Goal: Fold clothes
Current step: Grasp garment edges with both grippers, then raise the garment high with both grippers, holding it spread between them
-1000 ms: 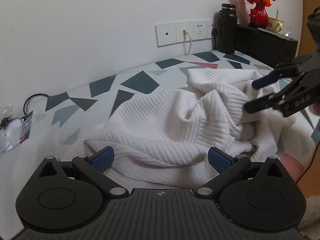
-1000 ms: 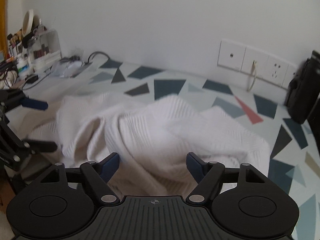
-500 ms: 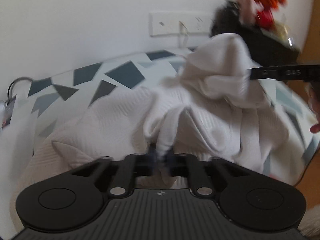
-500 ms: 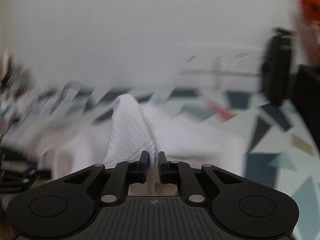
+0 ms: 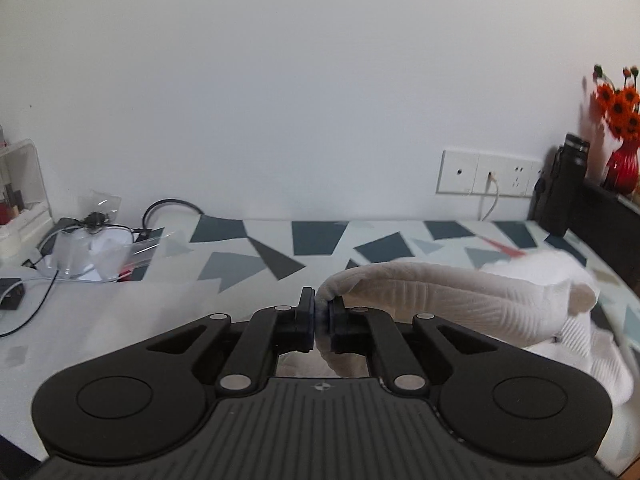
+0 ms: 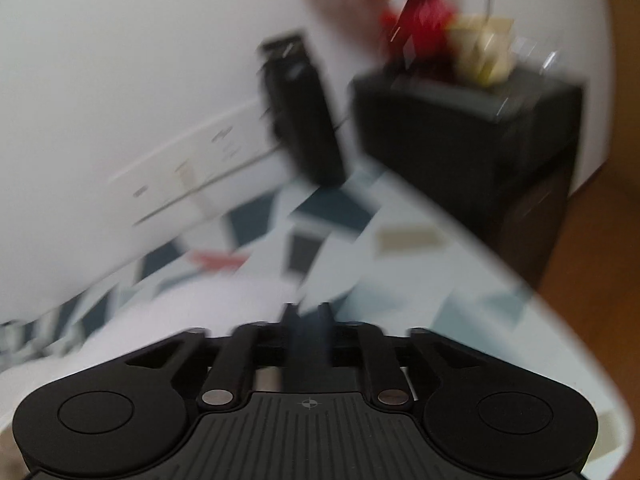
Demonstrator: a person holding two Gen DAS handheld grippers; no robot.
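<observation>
A white ribbed garment (image 5: 448,296) is lifted off the patterned table (image 5: 256,264). My left gripper (image 5: 320,316) is shut on one edge of it, and the cloth stretches away to the right as a thick roll, then hangs down at the right edge. The right wrist view is blurred by motion. There my right gripper (image 6: 306,318) has its fingers close together, and the garment (image 6: 192,312) shows as a white mass at the lower left. The cloth between those fingers is hard to make out.
Plastic bags (image 5: 96,248), cables and a clear box (image 5: 20,184) crowd the table's left end. Wall sockets (image 5: 488,172), a black bottle (image 5: 564,188) and a red vase of orange flowers (image 5: 622,168) on a black cabinet (image 6: 480,140) stand at the right.
Both grippers went from open over the crumpled garment to shut on it, then lifted it and pulled apart. The right one is swinging fast to the right.
</observation>
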